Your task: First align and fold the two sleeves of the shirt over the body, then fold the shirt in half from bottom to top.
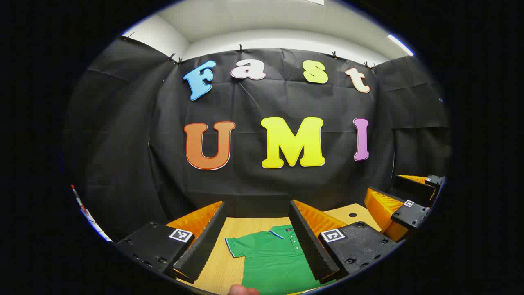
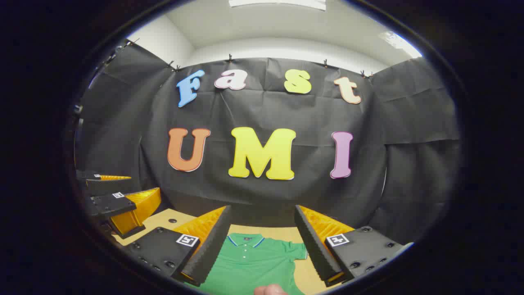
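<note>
While both grippers, left (image 1: 256,241) & right (image 2: 262,246), hang wide open w/ nothing held, green shirt (image 1: 274,262) lies flat on table (image 1: 213,266).

The polo shirt (image 1: 272,260) lies flat on the table (image 1: 217,266), collar toward the booth wall (image 1: 262,180) behind it. Above the shirt, the left gripper (image 1: 258,241) and right gripper (image 2: 262,246) hang side by side.
</note>
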Action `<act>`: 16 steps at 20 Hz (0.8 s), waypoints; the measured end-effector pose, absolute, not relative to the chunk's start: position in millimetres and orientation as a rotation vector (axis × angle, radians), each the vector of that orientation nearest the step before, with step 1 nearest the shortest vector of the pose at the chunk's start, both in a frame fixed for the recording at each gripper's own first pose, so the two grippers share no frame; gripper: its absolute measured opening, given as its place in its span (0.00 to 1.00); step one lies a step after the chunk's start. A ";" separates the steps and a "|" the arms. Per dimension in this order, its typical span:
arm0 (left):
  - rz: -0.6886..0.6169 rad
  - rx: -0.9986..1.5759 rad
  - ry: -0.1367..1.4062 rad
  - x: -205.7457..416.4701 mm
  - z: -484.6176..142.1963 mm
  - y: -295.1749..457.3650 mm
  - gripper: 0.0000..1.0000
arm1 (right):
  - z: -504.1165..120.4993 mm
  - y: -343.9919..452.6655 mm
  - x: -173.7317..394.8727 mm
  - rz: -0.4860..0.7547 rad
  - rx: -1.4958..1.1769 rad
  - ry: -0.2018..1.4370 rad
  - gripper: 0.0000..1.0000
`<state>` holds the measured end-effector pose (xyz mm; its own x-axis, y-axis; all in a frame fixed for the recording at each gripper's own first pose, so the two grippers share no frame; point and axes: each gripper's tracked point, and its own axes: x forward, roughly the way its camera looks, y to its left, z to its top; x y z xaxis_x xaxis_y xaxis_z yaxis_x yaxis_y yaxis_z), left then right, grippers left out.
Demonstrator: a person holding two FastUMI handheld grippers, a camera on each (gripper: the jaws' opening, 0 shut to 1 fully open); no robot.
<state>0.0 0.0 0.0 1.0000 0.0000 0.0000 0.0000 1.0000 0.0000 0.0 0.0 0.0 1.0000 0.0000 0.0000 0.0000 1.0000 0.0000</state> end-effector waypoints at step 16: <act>-0.017 -0.005 0.012 8.7 -3.4 -21.8 0.98 | 0.9 -21.5 1.8 -0.009 0.007 0.007 0.96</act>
